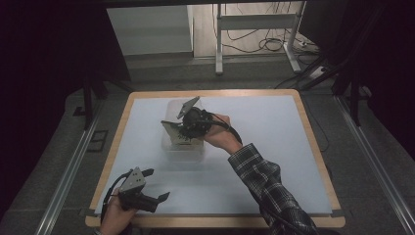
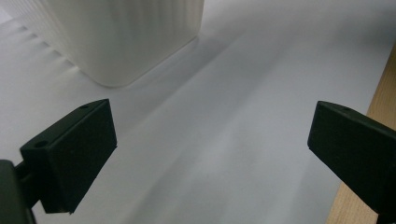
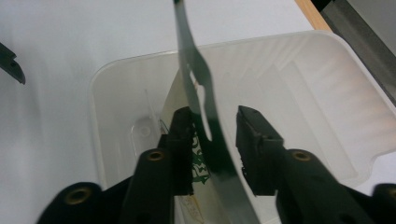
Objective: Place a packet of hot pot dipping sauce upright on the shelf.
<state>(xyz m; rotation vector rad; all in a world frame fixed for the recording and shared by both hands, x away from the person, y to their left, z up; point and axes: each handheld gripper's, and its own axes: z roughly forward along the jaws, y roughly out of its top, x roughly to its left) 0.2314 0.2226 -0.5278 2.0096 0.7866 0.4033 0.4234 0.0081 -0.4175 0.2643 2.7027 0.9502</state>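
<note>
A translucent white ribbed bin (image 1: 186, 152) stands on the white table top, left of centre. My right gripper (image 1: 183, 129) reaches down into this bin (image 3: 299, 84). A thin, flat, dark packet with a cut-out hole (image 3: 200, 70) stands on edge between its jaws. Both pads (image 3: 254, 140) stand a little off its faces, so the right gripper (image 3: 212, 135) is open. A pale printed sheet with green marks lies behind the packet inside the bin. My left gripper (image 1: 156, 184) rests near the front left of the table, wide open with nothing in it (image 2: 210, 140), facing the bin's wall (image 2: 126, 37).
The table has a wooden rim (image 1: 210, 221) around its white surface (image 1: 274, 127). A metal frame with cables (image 1: 259, 29) stands on the floor beyond the table. A plaid sleeve (image 1: 259, 181) crosses the front right.
</note>
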